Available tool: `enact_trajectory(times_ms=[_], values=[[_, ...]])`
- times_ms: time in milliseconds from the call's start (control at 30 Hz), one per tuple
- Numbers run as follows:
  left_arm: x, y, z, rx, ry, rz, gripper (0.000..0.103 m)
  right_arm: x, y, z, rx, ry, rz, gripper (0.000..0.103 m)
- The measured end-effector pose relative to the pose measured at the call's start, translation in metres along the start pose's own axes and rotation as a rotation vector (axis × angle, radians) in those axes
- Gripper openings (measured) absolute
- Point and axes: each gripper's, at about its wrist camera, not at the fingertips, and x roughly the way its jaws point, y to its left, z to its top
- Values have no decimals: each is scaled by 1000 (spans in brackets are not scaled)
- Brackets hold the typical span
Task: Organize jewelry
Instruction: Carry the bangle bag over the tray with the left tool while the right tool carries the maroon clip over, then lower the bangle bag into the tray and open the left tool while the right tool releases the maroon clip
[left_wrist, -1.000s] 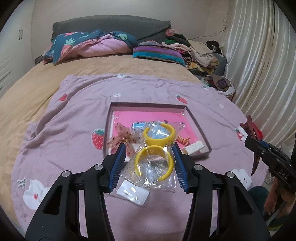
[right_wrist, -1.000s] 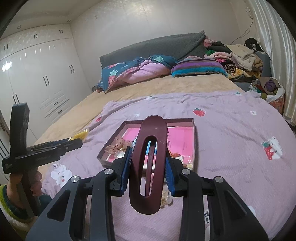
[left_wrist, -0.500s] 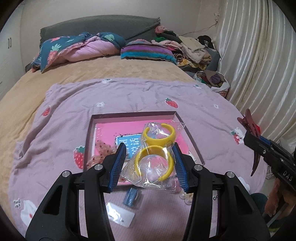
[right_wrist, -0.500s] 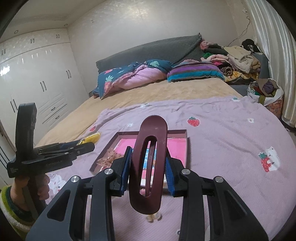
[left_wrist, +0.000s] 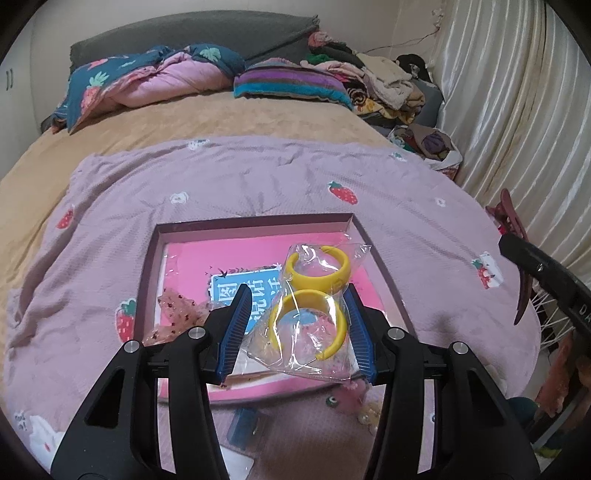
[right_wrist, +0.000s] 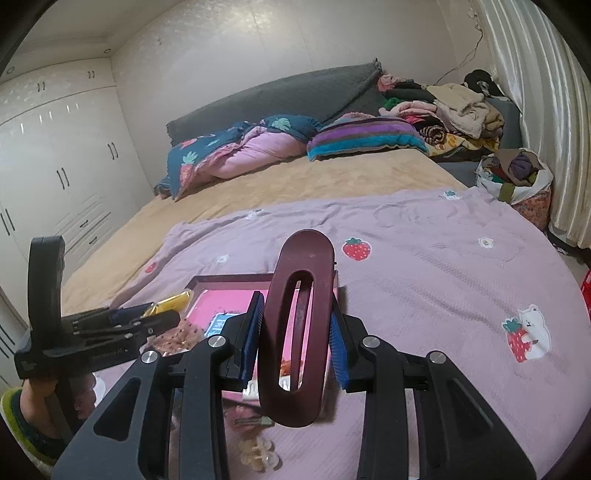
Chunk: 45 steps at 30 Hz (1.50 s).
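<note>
In the left wrist view my left gripper (left_wrist: 297, 295) is shut on a clear plastic bag (left_wrist: 310, 343) holding two yellow open hoops (left_wrist: 319, 264), which hangs over the near half of a shallow dark-rimmed box (left_wrist: 255, 221) with a pink lining. My right gripper (right_wrist: 297, 306) is shut on a dark maroon hair claw clip (right_wrist: 299, 325) that stands upright between the pads, over the box's near right corner (right_wrist: 229, 278). At the right edge of the left wrist view, the right gripper (left_wrist: 517, 247) and the maroon clip (left_wrist: 511, 218) show. The left gripper (right_wrist: 162, 317) shows at the left of the right wrist view.
The box lies on a purple strawberry-print blanket (left_wrist: 406, 206) and contains a pink sequinned bow (left_wrist: 177, 314) and a blue printed card (left_wrist: 236, 288). Small loose pieces lie in front of it: a blue card (left_wrist: 245, 424) and a beige claw clip (right_wrist: 258, 456). Pillows and clothes lie at the far end, with a curtain on the right.
Both grippers have moved forward over the blanket toward the box, which now sits closer and partly under the fingers. The bag of hoops and the maroon clip stayed gripped.
</note>
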Motion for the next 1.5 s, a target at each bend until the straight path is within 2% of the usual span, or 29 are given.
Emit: enact_trajectory(times_ms=[633, 933, 1167, 1500], values=[[65, 18, -11, -8, 120, 46, 42, 80, 14, 5, -71, 120, 38, 32], [84, 23, -17, -11, 163, 20, 42, 118, 10, -13, -64, 199, 47, 32], [89, 25, -21, -17, 179, 29, 43, 140, 1, -35, -37, 265, 59, 32], [87, 29, -29, -15, 193, 43, 44, 153, 0, -48, -34, 314, 57, 31]])
